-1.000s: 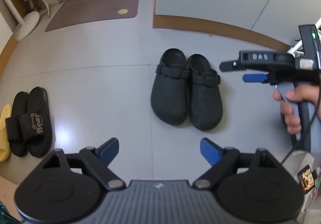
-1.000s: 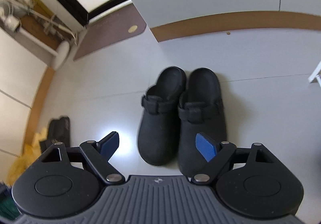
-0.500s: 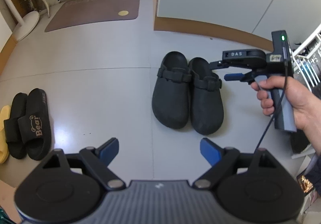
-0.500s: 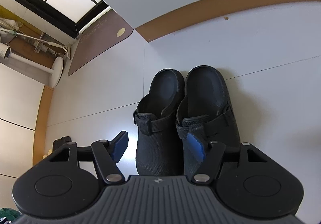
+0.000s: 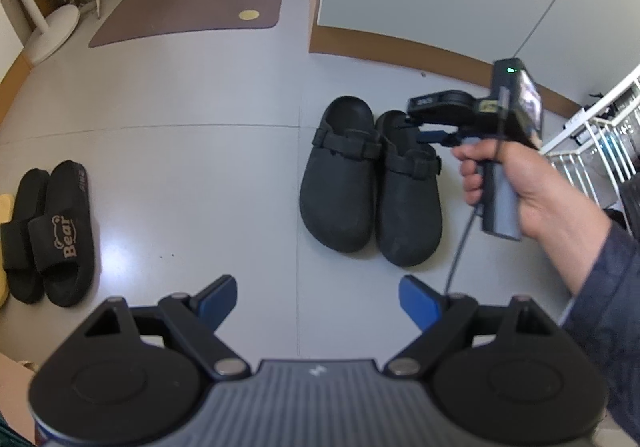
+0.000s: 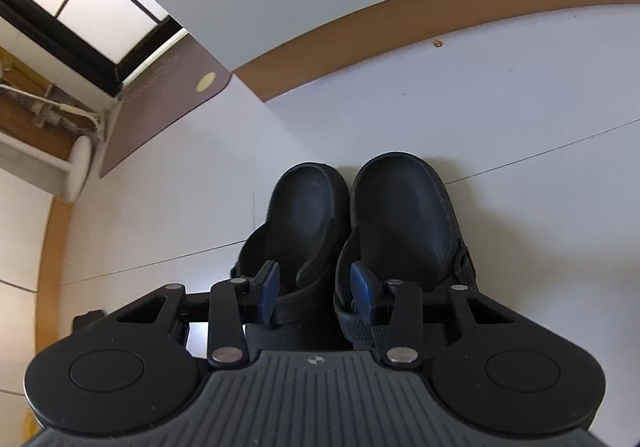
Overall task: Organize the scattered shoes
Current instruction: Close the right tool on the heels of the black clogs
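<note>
A: Now the right gripper (image 6: 314, 285) is being closed over the clogs (image 5: 370, 183), which are standing side by side, touching, on the grey floor (image 5: 192, 167) near the brown skirting. One blue pad is sitting inside the left clog (image 6: 298, 223) and the other inside the right clog (image 6: 400, 215), so the two adjoining inner walls are being bracketed. Contact is not yet being shown; the jaws are still being narrowed.

B: Is the left gripper (image 5: 318, 301) being used?

A: No. It is being held wide and empty above bare floor, well short of the clogs.

B: Advice for the pinch?

A: Both walls are probably best taken together, low, near the straps, so neither clog is being dropped on lifting.

B: Materials?

A: The clogs are being read as matte black moulded foam: rounded toes, open heels, a buckled strap across each. The walls are likely being squashed easily, so a firm squeeze is being advised. The black slides (image 5: 52, 235), flat and printed "Bear", are lying paired well apart, beside something yellow.
</note>
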Demonstrator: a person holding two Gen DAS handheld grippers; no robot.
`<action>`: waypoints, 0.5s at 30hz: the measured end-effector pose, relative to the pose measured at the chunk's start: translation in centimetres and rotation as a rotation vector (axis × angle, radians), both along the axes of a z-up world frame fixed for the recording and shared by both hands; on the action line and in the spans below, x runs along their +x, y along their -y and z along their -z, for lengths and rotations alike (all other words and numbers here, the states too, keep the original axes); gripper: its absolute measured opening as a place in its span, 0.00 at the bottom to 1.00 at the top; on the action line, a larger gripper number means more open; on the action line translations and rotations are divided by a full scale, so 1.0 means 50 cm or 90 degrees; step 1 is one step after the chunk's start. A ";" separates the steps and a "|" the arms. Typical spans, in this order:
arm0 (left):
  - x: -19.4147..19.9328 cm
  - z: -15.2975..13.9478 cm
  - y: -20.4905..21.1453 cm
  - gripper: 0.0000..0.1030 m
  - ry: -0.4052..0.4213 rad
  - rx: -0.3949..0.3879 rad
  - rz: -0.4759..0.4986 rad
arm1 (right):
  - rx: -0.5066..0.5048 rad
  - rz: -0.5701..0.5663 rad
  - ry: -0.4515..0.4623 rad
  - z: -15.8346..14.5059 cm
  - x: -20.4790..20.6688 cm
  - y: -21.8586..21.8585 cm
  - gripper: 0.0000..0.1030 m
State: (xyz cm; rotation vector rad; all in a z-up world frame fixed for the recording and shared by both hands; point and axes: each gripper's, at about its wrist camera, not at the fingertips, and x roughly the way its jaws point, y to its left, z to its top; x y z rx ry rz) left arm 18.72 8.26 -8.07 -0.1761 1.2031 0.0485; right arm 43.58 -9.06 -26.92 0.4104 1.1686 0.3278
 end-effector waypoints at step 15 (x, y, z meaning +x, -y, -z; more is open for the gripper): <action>0.015 0.024 -0.012 0.87 -0.015 -0.011 -0.011 | -0.063 -0.023 0.001 0.069 0.026 -0.084 0.75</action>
